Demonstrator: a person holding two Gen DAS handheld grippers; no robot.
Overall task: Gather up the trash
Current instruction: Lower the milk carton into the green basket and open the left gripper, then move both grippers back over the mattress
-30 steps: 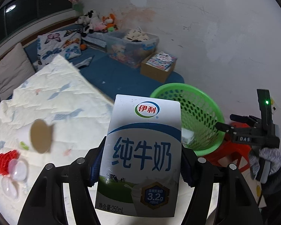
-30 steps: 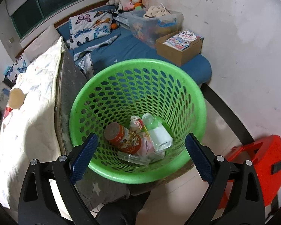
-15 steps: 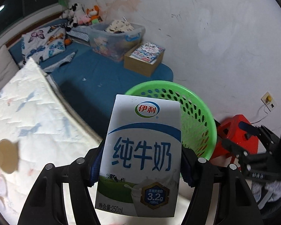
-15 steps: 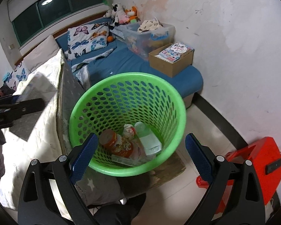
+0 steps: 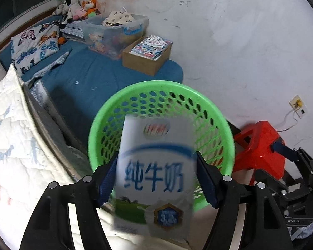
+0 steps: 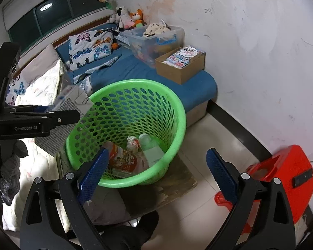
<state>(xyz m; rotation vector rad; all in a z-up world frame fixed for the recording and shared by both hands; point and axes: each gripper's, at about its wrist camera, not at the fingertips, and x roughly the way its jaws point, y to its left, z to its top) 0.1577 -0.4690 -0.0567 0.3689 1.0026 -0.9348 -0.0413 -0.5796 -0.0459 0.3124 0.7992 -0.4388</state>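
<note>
Since a second ago I've swung the left tongs (image 5: 156, 179) off the white quilt (image 5: 14, 145) and over the green mesh basket (image 5: 106, 123), which now fills the middle of the left wrist view instead of sitting off to the right. Their jaws have just been opening: the milk carton (image 5: 156, 173) is between them but blurred, with a sliver of space showing at the right pad, so I judge it released and starting to drop. From the right wrist view the carton (image 6: 73, 102) hangs at the basket's far-left rim, not yet inside. The right tongs (image 6: 156, 170) stand spread wide and empty, over the basket's near rim (image 6: 123, 183). A snack can (image 6: 121, 158) and clear plastic bottle (image 6: 150, 148) already lie at the bottom. The carton may clip the rim.
</note>
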